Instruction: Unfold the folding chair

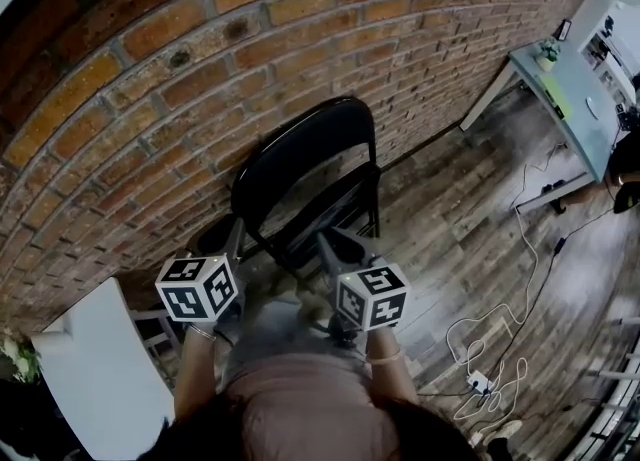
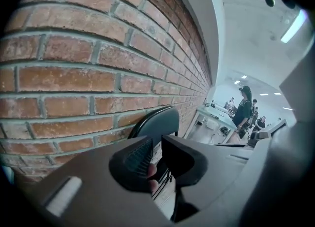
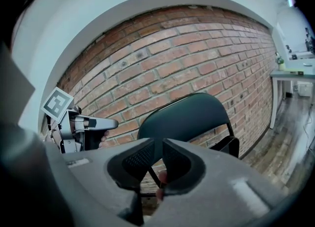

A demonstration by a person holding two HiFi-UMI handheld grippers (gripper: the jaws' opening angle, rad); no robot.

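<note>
Head view: a brick wall (image 1: pixel 150 99) runs across the top, and the chair (image 1: pixel 285 164) stands right against it, black, with a rounded backrest and thin tube legs, its seat close to the frame and not laid out. The left gripper (image 1: pixel 234 239) and right gripper (image 1: pixel 333 244) sit just in front of the chair, one at each side of it, neither touching it. Right of the chair, well apart, stands a pale worktop (image 1: pixel 570 99). Cables (image 1: pixel 500 349) trail over the wooden floor (image 1: pixel 450 229) to the chair's right. A white panel (image 1: pixel 95 369) lies to the chair's left.

Left gripper view: the jaws stand a narrow gap apart with nothing gripped. The chair's backrest rises beyond them, against the wall. Past the chair are the worktop and some people (image 2: pixel 244 107).

Right gripper view: these jaws are also narrowly apart and empty. The chair's dark backrest fills the middle behind them, the seat hanging low at its right. The left gripper is off the chair's left side.
</note>
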